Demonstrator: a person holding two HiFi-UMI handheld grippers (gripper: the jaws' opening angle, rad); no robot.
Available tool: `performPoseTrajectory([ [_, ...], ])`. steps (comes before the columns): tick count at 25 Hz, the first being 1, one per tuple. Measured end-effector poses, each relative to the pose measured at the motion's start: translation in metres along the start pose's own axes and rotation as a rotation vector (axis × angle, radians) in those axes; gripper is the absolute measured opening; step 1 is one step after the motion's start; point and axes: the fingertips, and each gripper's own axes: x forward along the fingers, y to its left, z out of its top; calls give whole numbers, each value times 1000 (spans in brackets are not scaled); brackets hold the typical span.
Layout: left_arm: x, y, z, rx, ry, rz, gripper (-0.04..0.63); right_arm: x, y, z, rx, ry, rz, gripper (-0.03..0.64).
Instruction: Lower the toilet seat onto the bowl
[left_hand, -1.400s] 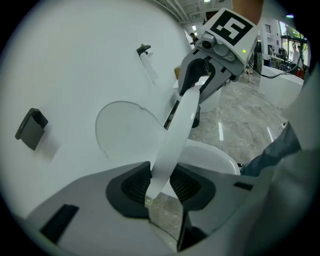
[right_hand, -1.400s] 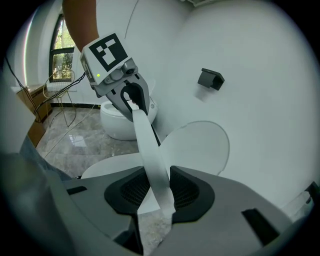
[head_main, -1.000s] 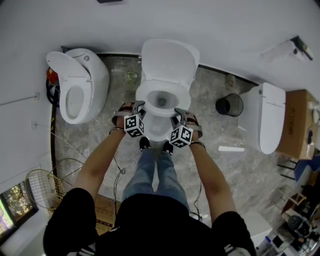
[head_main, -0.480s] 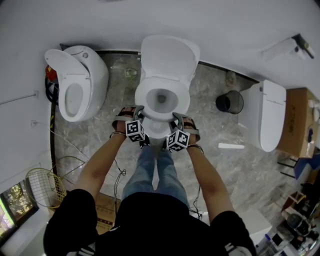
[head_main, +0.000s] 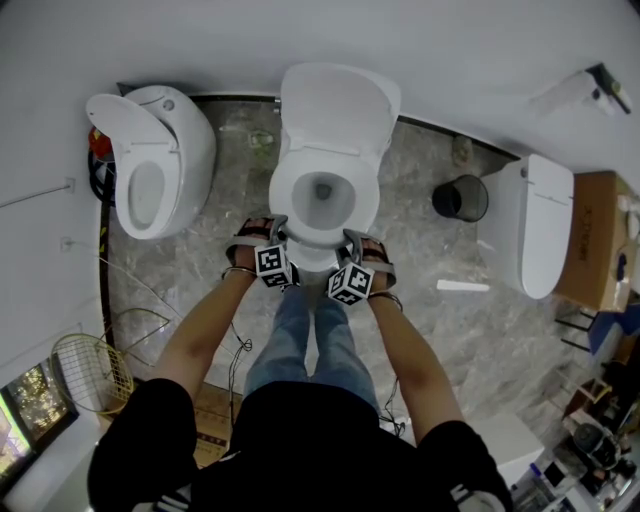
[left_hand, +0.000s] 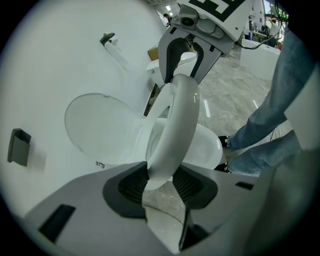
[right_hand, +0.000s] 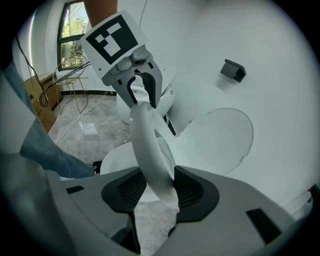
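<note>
Fingers (left_hand: 131, 186) of the left gripper (left_hand: 161, 186) are closed on the front rim of the toilet seat (left_hand: 177, 125), with both ribbed pads against it. The right gripper (right_hand: 159, 192) has the same rim between its fingers (right_hand: 192, 192). Its jaws are opening, though the pads look to be touching the seat.

Compared with a second ago, both grippers sit closer together and nearer the person's legs (head_main: 300, 340) at the front of the bowl (head_main: 312, 258). The whole middle toilet also lies a little higher in the head view.

Counted: one seat, one raised lid (left_hand: 100, 127), two grippers, three toilets and one bin (head_main: 460, 200). The other two toilets are a second toilet (head_main: 185, 150) to the left of the bowl and a third toilet (head_main: 540, 230) to its right. The bin stands between the bowl and the third toilet.

The gripper views show the seat clear of the bowl, standing between the lid and the bowl's rim. From above, the head view flattens this and the seat seems to lie on the bowl, so the gap cannot be judged there. Each gripper view also shows the other gripper clamped on the far side of the seat ring, and a dark bracket (left_hand: 19, 146) on the wall beside the lid. The bin shows in the head view alone.
</note>
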Motion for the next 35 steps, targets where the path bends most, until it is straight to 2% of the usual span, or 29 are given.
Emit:
performPoseTrajectory([
  [5,3,-8,-3,12,14,-11,158,-2,9,-2,39,29,-12,197],
  [7,4,-12,-4,14,18,-13,160,-10,12,-2,147,11,-12,217],
  [9,6,-15,-5,16,22,-16,161,-21,15,-5,313,-11,-7,229],
  [11,7,-18,-7,17,28,-22,164,-32,23,-17,542,-16,3,230],
  [14,10,-22,-9,18,37,-31,167,-41,47,-43,1031,-51,77,234],
  [16,11,-26,-10,20,42,-36,170,-45,60,-54,1399,-146,161,262],
  [18,11,-30,-11,22,47,-42,172,-47,63,-59,1715,-252,233,279],
  [20,13,-33,-12,20,55,-46,175,-46,58,-60,1935,-359,283,279],
  [22,14,-35,-12,16,68,-49,178,-42,48,-61,2087,-481,310,283],
  [24,16,-39,-13,16,83,-55,181,-34,40,-64,2199,-566,312,285],
  [26,17,-43,-15,21,96,-64,184,-24,37,-61,2267,-568,318,285],
  [30,19,-48,-18,32,105,-70,189,-3,37,-40,2275,-533,365,281],
  [31,19,-48,-18,28,103,-67,189,1,38,-40,2291,-525,349,257],
  [32,18,-48,-18,19,101,-62,189,3,40,-43,2314,-513,325,186],
  [33,18,-49,-17,0,97,-61,192,4,42,-46,2337,-510,305,158],
  [35,16,-50,-17,-75,94,-65,206,5,45,-50,2372,-524,287,147],
])
